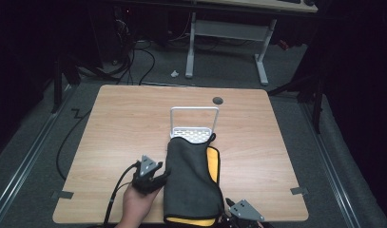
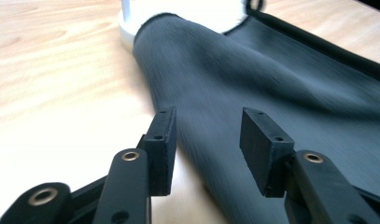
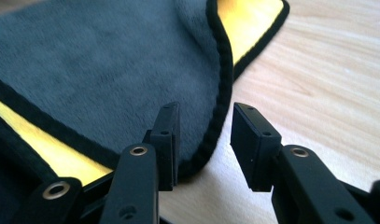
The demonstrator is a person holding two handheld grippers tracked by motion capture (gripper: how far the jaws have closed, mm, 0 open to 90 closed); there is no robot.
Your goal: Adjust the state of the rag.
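A dark grey cloth [image 1: 191,178] with a yellow underside lies folded lengthwise on the wooden table [image 1: 120,123], its far end draped over a white rack [image 1: 195,124]. My left gripper [image 1: 155,176] is open at the cloth's left fold, held by a hand. In the left gripper view the cloth [image 2: 271,84] lies between and beyond the open jaws of the left gripper [image 2: 208,144]. My right gripper [image 1: 238,209] is open at the near right corner. In the right gripper view the black-trimmed cloth edge [image 3: 222,88] runs between the spread jaws of the right gripper [image 3: 204,142], the yellow side [image 3: 246,18] showing.
A dark round grommet [image 1: 217,100] is set in the table's far edge. A white desk frame [image 1: 227,42] and cables stand on the floor beyond. Bare wood lies left and right of the cloth.
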